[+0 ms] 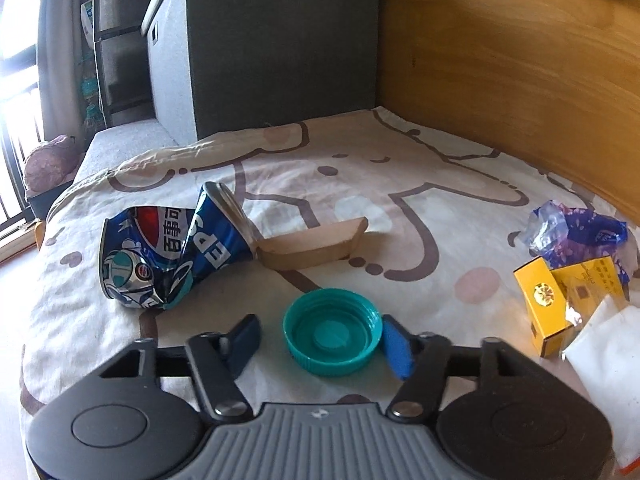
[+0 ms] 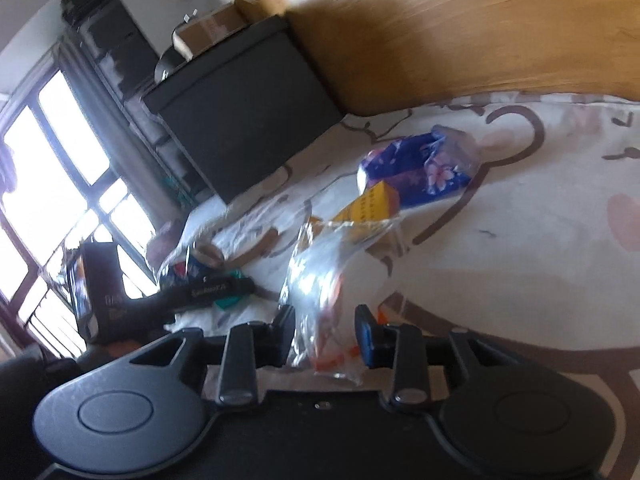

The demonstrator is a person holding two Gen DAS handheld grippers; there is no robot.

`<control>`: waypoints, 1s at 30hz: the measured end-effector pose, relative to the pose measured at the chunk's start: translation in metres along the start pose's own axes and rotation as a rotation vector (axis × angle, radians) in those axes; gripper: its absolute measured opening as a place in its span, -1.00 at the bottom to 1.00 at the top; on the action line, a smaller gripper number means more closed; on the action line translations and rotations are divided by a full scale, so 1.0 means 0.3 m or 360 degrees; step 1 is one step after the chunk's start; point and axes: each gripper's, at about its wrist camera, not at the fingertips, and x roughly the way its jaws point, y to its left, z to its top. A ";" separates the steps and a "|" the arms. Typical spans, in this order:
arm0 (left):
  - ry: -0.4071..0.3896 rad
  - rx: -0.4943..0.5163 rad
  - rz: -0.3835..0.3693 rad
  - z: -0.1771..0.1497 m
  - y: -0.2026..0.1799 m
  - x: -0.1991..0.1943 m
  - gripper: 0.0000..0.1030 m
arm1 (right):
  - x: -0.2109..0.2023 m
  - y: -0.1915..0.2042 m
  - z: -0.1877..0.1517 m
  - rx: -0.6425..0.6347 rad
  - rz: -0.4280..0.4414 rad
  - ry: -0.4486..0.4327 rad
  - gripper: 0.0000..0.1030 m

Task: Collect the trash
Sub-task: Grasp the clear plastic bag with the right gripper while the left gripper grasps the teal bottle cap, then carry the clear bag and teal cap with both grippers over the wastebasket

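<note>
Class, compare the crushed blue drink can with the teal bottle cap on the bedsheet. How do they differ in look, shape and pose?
The crushed can is blue with printed graphics; the teal cap is one plain colour. The can is dented and folded; the cap keeps its round shape. The can lies on its side, clear of the left claw; the cap sits hollow side up between that claw's fingers. Both rest on the patterned sheet.

Teal cap (image 1: 333, 332); blue crushed can (image 1: 172, 252); yellow box (image 1: 560, 300); cream bedsheet (image 1: 420, 184), brown cartoon lines.
</note>
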 end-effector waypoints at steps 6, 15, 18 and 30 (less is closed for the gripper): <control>0.0005 0.0015 -0.0049 -0.009 -0.018 -0.020 -0.03 | 0.009 -0.041 0.014 0.0120 0.0096 -0.0048 -0.35; 0.0037 0.0058 -0.0105 -0.043 -0.044 -0.083 -0.03 | 0.072 -0.054 0.011 0.0174 0.0153 0.0035 -0.69; 0.0068 0.0072 -0.0118 -0.057 -0.048 -0.120 -0.03 | 0.068 -0.048 0.009 0.0164 0.0164 0.0031 -0.78; 0.0075 0.0081 -0.0154 -0.096 -0.038 -0.295 -0.03 | 0.016 0.057 0.006 -0.0092 0.0005 -0.0023 -0.88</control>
